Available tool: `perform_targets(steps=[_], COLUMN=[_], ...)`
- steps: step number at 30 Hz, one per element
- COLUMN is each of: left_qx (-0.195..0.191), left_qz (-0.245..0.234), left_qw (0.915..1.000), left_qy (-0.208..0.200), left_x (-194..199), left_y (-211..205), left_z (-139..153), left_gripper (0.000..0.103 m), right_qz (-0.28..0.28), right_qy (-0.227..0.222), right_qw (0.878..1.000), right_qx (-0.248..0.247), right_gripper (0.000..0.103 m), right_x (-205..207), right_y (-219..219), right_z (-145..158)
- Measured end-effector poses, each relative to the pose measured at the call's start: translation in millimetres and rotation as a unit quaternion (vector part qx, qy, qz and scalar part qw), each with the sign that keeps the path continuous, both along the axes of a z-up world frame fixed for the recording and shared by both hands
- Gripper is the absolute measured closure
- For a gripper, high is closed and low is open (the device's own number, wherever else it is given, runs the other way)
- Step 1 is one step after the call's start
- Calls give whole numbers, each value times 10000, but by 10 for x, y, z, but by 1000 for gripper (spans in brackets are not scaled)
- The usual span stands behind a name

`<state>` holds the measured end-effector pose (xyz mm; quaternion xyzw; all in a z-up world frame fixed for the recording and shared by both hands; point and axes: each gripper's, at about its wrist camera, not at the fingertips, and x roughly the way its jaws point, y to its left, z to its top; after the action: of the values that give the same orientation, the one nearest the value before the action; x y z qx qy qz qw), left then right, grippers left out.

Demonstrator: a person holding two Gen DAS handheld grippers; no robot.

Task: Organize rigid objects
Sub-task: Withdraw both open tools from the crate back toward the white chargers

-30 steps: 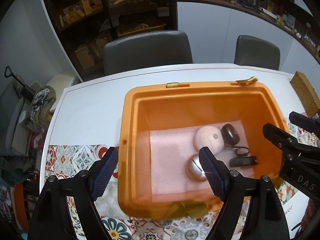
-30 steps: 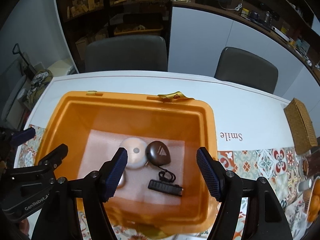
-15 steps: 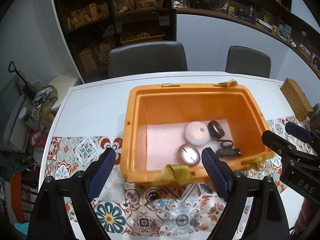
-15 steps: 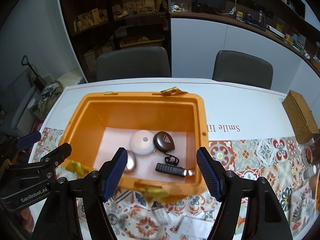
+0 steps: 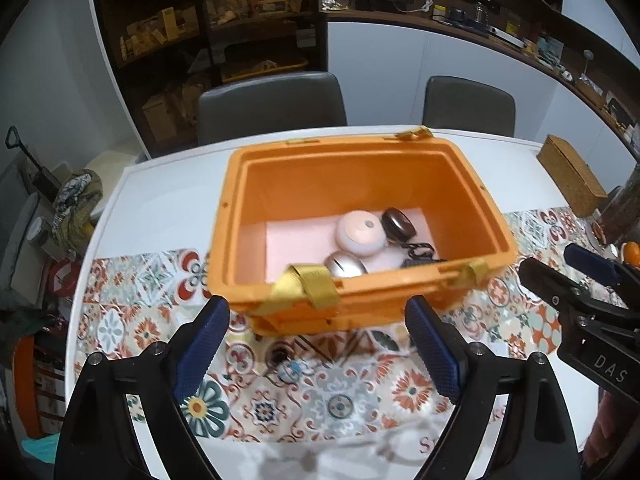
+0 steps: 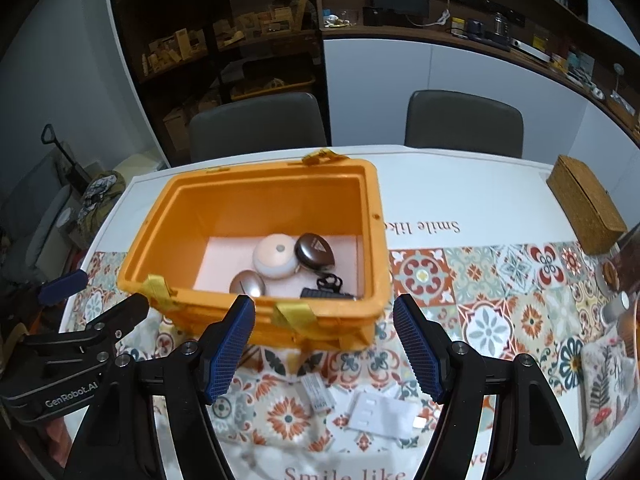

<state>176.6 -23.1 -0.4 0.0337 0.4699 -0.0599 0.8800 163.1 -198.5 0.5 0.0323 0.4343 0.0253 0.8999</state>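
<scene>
An orange bin (image 5: 256,292) (image 6: 376,240) stands on the patterned tablecloth. Inside it on pink foam lie a white round device (image 5: 361,232) (image 6: 276,255), a dark brown teardrop device (image 5: 397,222) (image 6: 314,251), a silver oval object (image 5: 345,265) (image 6: 248,283) and a black bar with a cord (image 6: 326,291). My left gripper (image 5: 318,346) is open and empty, near the bin's front wall. My right gripper (image 6: 324,344) is open and empty, also in front of the bin. A small white stick (image 6: 318,394) and a white flat card (image 6: 382,410) lie on the cloth below the right gripper.
Two grey chairs (image 5: 272,106) (image 5: 468,102) stand behind the table. A wicker box (image 6: 586,204) sits at the table's right edge. Small items (image 5: 286,364) lie on the cloth in front of the bin. Cups and a printed pouch (image 6: 604,380) are at far right.
Both grippers have pulled back and away from above the bin towards the table's near side. The bin now looks smaller and farther. Both stay open and empty.
</scene>
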Motion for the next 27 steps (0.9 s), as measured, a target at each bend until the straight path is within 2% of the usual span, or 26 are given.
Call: perform_targets(steps=[5, 17, 25, 27], left_qx=[-4, -60, 52, 102], left_qz=[-59, -130, -195, -198], left_qw=[10000, 9994, 9987, 9984], left_qy=[65, 318, 465, 511], left_x=[-110, -259, -310, -317], left_y=[-89, -237, -369, -400], left_z=[-62, -254, -400, -446], left_gripper=[13, 13, 13, 13], right_qz=[-142, -278, -372, -375], right_qy=[18, 134, 136, 160], right_qw=[9999, 9993, 9989, 9988], right_qx=[92, 198, 266, 259], right_gripper=[27, 25, 23, 20], right_x=[-135, -362, -477, -489], right_y=[-113, -300, -411, -430], right_z=[-81, -273, -415, -454])
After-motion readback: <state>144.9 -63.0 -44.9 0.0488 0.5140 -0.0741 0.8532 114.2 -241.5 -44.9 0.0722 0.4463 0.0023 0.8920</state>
